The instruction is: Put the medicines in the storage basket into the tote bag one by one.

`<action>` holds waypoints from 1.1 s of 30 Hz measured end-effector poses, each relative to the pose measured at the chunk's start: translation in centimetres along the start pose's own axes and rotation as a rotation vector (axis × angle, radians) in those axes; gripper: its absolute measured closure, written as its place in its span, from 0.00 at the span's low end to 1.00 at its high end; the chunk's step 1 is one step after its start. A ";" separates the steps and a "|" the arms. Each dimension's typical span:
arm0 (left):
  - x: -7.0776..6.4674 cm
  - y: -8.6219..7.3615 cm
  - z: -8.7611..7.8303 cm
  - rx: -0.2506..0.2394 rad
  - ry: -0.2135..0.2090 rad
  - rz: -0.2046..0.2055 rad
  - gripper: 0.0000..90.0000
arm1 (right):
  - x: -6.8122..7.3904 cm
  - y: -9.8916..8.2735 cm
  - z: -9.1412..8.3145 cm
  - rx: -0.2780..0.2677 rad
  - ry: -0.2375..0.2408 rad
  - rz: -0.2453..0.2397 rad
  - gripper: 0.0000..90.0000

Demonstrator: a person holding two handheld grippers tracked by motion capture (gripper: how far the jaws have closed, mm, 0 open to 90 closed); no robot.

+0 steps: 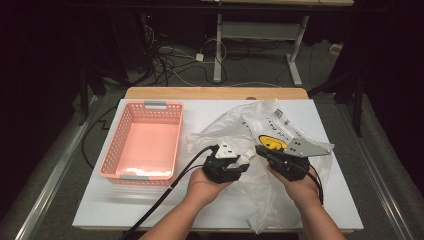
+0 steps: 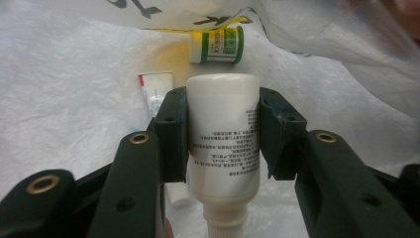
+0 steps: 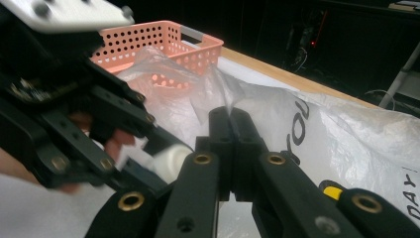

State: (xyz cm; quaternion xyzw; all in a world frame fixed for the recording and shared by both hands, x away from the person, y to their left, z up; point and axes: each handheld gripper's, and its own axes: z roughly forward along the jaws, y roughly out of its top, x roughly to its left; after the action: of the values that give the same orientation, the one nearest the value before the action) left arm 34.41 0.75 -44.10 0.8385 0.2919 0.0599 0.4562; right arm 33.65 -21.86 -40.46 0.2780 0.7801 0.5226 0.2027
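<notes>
My left gripper (image 2: pixel 223 114) is shut on a white bottle (image 2: pixel 223 148) with black print, its cap end toward the camera. It sits inside a thin white plastic bag (image 1: pixel 260 120) on the table. Beyond the bottle lie a small green-labelled bottle (image 2: pixel 218 45) and a white tube with a red stripe (image 2: pixel 155 91). My right gripper (image 3: pixel 230 116) is shut on a fold of the bag's edge (image 3: pixel 223 91), holding it up. In the high view the left gripper (image 1: pixel 227 162) and right gripper (image 1: pixel 267 152) are close together at the bag's near side.
A pink perforated basket (image 1: pixel 114 150) with grey handles stands at the table's left; the bottom looks bare. The white tabletop (image 1: pixel 125 210) ends in a wooden strip at the back. Cables and a desk frame (image 1: pixel 218 45) lie on the floor beyond.
</notes>
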 end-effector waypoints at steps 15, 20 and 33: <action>-0.3 0.9 5.9 -0.020 0.027 -0.011 0.65 | -0.6 -0.1 -0.4 -0.008 -0.013 0.018 1.00; -0.3 0.8 6.8 -0.034 0.028 -0.001 0.64 | -0.8 -0.2 -0.5 -0.011 -0.015 0.022 1.00; -0.1 -1.5 0.4 -0.027 0.038 -0.007 0.41 | -0.7 -0.2 -0.5 -0.008 -0.018 0.018 1.00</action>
State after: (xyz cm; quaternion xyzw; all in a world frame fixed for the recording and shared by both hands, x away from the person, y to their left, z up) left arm 33.82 1.03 -45.51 0.8299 0.3028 0.0782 0.4620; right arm 33.84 -22.76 -40.45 0.2887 0.7738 0.5248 0.2060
